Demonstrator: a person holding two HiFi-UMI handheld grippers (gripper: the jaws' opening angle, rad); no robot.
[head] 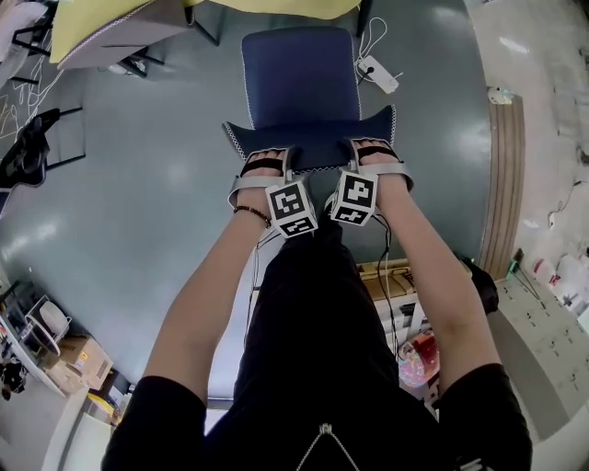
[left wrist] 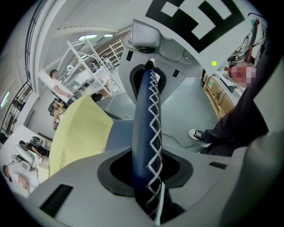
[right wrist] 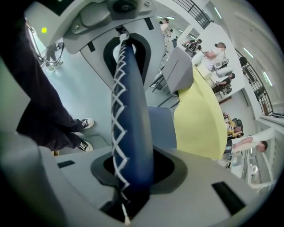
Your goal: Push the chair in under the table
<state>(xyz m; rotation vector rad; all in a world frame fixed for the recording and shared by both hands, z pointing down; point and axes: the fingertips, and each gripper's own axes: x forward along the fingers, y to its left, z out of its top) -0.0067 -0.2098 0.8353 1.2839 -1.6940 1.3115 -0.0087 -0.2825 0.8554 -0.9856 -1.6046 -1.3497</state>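
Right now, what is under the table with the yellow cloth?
Under it show only dark legs and a strip of grey floor. The blue chair seat stops short of its edge. Deeper in, the yellow cloth hides everything.

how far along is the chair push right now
Done: left gripper and right gripper are both clamped on the chair's backrest. In hand: the push itself. Left: the seat stands in front of the yellow-covered table, not under it, so the slide in remains.
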